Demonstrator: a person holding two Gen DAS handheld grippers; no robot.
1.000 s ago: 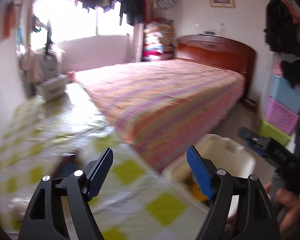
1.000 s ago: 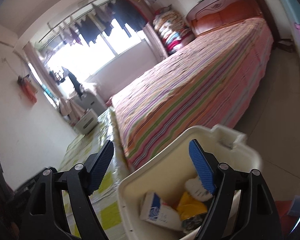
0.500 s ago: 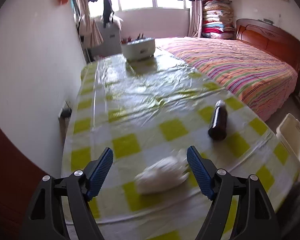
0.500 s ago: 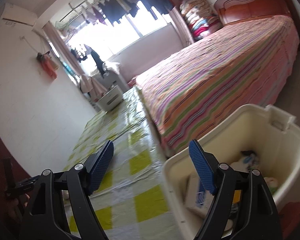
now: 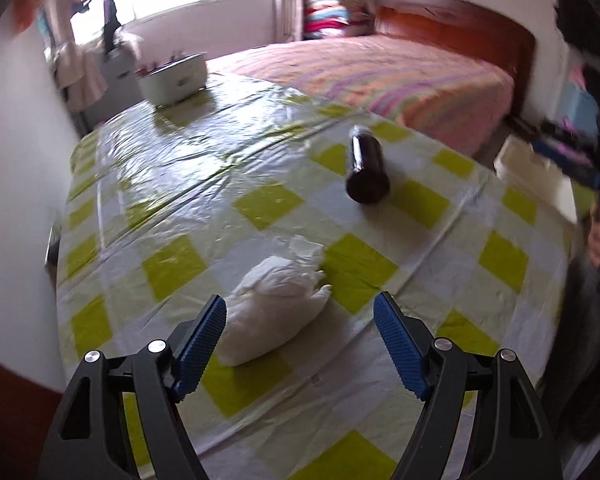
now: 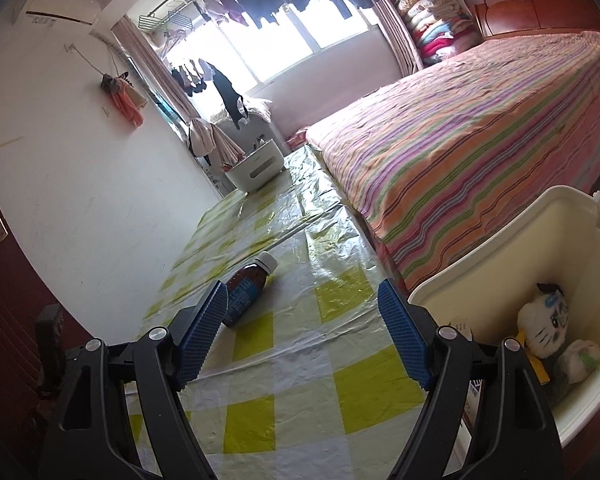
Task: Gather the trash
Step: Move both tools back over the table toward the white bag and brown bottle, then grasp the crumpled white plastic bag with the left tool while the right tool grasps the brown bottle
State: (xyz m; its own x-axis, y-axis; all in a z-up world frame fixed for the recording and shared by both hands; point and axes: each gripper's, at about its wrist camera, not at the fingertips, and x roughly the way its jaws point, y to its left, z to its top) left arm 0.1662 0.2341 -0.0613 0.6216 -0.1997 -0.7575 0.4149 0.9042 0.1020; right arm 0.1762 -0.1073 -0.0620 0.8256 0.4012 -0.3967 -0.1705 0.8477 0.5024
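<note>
Left wrist view: left gripper (image 5: 300, 334) fingers spread, hovering at the white wad (image 5: 278, 312) on the desk (image 5: 180, 184), its near end hidden. Right gripper (image 6: 303, 334) fingers spread, empty; brown bottle (image 6: 246, 292) partly hidden; bin (image 6: 548, 248) cut off.

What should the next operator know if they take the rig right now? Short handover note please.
Left tongs: open, empty, pointed down at the crumpled white tissue wad on the checked tablecloth; the wad lies just ahead of the fingers, not gripped.
Right tongs: open, empty, over the table edge beside the cream bin.
Brown bottle: lying on its side on the cloth, white cap on, beyond the wad.
Done: the bin already holds several pieces, including a small plush toy.
Left: grab the wad and drop it in the bin, then the bottle.
</note>
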